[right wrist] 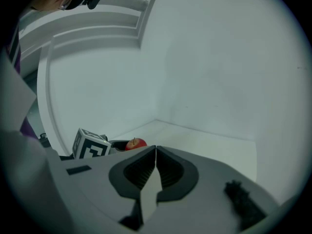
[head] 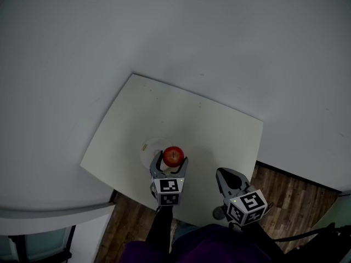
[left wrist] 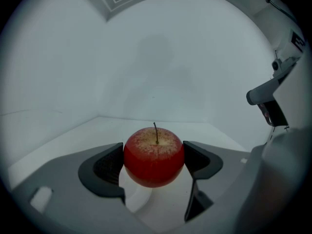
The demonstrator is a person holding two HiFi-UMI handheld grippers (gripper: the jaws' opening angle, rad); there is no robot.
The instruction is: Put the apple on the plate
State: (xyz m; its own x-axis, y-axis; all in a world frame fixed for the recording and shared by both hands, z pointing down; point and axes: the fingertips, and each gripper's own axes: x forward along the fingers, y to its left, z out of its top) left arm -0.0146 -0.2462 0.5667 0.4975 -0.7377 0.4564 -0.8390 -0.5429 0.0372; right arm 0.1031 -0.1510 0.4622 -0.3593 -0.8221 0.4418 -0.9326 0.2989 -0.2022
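White table (head: 219, 130) at the near edge: right gripper (head: 222, 173) pressed together on nothing, left gripper (head: 171, 161) clamped on both sides of the apple (head: 174, 155), held over the right part of the plate (head: 147, 147). Could roll off the plate if let go too high or off centre, being round and smooth. Further away only bare table and pale wall (head: 164, 32), nothing blocking the way
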